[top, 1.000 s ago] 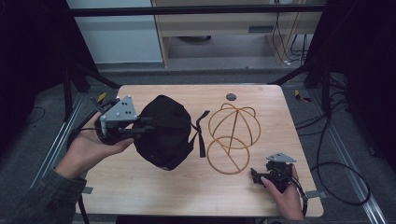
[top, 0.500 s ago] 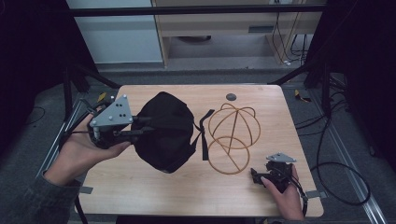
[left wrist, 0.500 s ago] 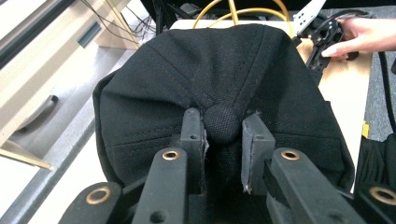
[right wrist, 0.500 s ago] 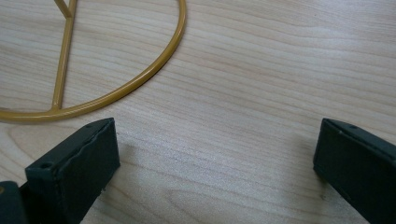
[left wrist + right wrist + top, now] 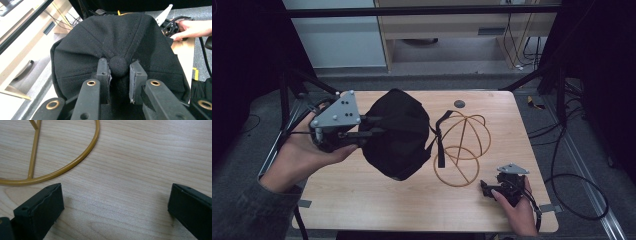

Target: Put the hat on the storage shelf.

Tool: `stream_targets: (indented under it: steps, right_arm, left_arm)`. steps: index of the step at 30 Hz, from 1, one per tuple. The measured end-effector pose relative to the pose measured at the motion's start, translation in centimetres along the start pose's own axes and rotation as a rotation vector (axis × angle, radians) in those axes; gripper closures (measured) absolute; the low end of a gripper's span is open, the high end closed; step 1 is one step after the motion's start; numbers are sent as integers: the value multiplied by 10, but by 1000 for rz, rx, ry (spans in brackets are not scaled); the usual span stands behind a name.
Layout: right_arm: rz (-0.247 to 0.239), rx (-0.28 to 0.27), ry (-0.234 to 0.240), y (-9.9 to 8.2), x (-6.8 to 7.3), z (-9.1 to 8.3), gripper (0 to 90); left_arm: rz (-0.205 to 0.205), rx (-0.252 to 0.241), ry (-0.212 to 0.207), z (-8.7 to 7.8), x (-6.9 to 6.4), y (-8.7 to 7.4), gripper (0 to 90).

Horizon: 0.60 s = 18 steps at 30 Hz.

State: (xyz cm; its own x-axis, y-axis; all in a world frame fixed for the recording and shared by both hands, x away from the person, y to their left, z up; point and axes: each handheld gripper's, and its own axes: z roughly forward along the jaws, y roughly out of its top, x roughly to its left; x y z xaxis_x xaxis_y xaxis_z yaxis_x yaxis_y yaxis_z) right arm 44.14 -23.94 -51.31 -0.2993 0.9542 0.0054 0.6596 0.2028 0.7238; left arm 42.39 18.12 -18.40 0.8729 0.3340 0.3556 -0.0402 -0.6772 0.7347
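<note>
The cap point(image 5: 398, 134) was black woven cloth, soft and domed, with stitched seams running up to a round cloth button point(image 5: 119, 65) at its crown. The left gripper point(image 5: 373, 126) was clamped on that button, one black jaw on either side of it with the cloth bunched between, and held the cap off the counter point(image 5: 362, 200) over the left half, near the left edge. A black strap point(image 5: 440, 140) hung from the cap's right side towards the stand point(image 5: 462, 145).

The stand was thin golden wire, hard and smooth: a flat ring at its base and curved hoops rising into an open dome. It stood right of the counter's middle, just beside the cap; I could not tell whether the strap touched it. A small dark disc point(image 5: 459, 104) lay near the far edge.

The right gripper point(image 5: 486, 187) rested low by the near right corner, its jaws wide apart with bare pale wood grain between them, just short of the stand's base ring.

Open counter lay along the near edge between the two hands, and along the right edge beyond the stand
</note>
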Motion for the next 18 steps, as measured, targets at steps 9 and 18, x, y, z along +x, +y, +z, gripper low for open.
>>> stream_targets:
  steps: [9, 18]
  right_arm:
    - [-7, 0, -2, 0, 0, 0, 4]
    - [-7, -1, -3, 0, 0, 1, 4]
  left_arm:
    - [37, 17, -20, 19, 2, 30, 741]
    - [61, 47, -40, 58, 17, 65, 741]
